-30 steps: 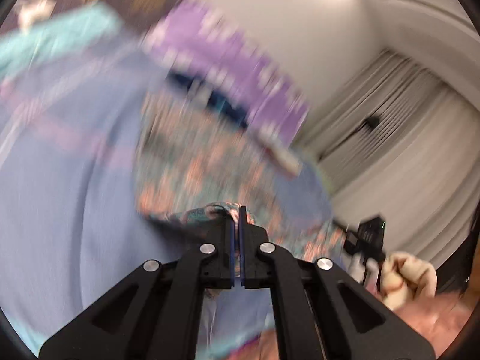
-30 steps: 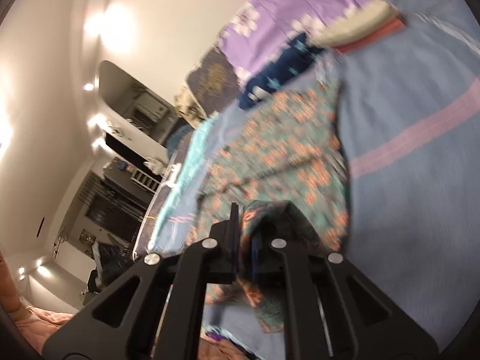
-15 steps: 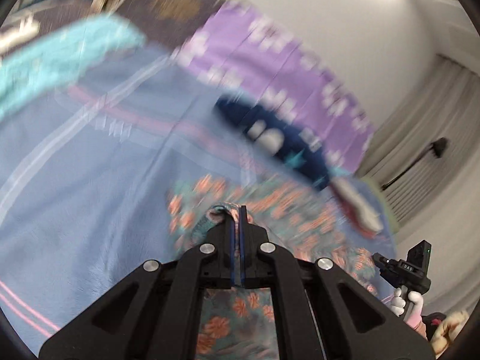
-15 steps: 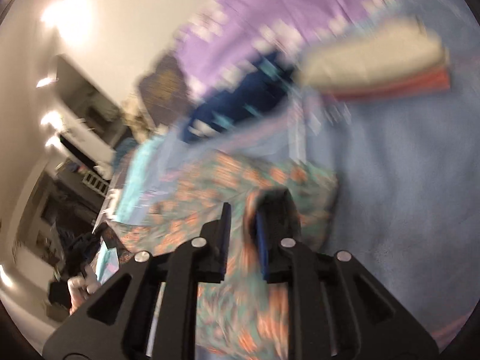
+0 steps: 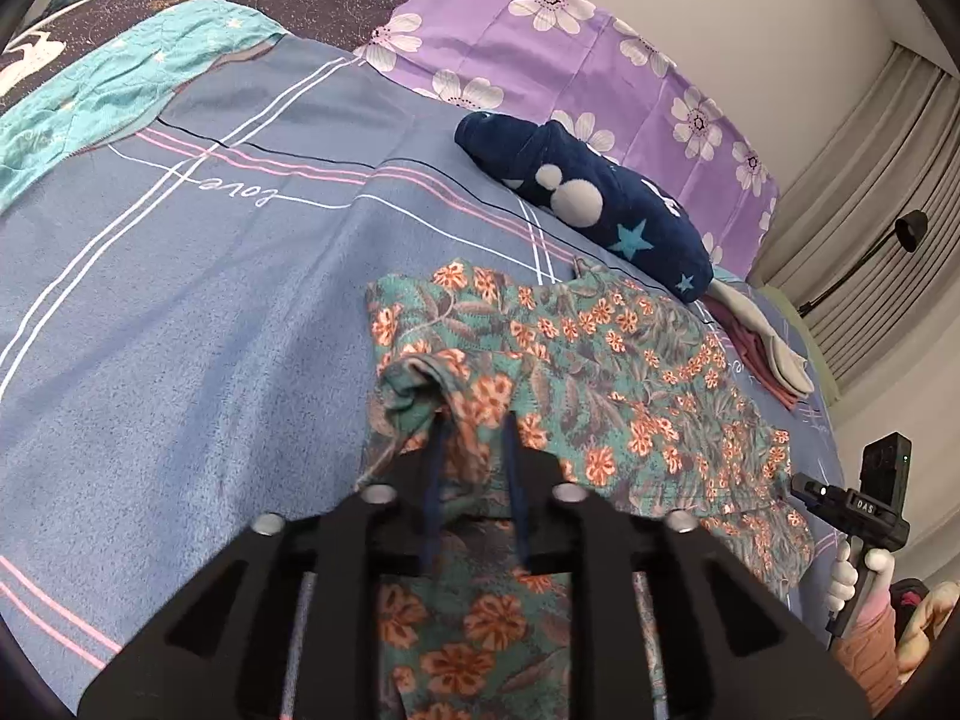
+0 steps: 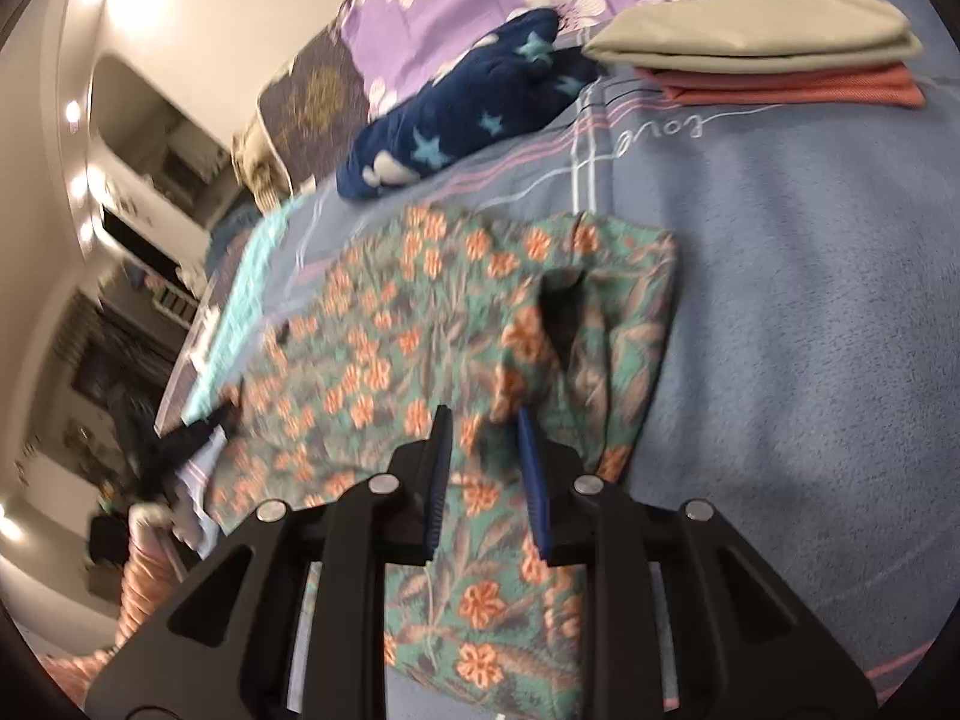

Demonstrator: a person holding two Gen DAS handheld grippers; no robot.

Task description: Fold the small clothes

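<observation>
Floral garment — folded edge lying between both claws: left gripper and right gripper opening, pads apart, cloth extending ahead of each.

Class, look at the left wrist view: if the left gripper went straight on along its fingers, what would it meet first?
Most likely the floral garment: the left gripper, its jaws opening, points at a raised fold of that cloth lying between its tips. Depth is hard to judge.
</observation>
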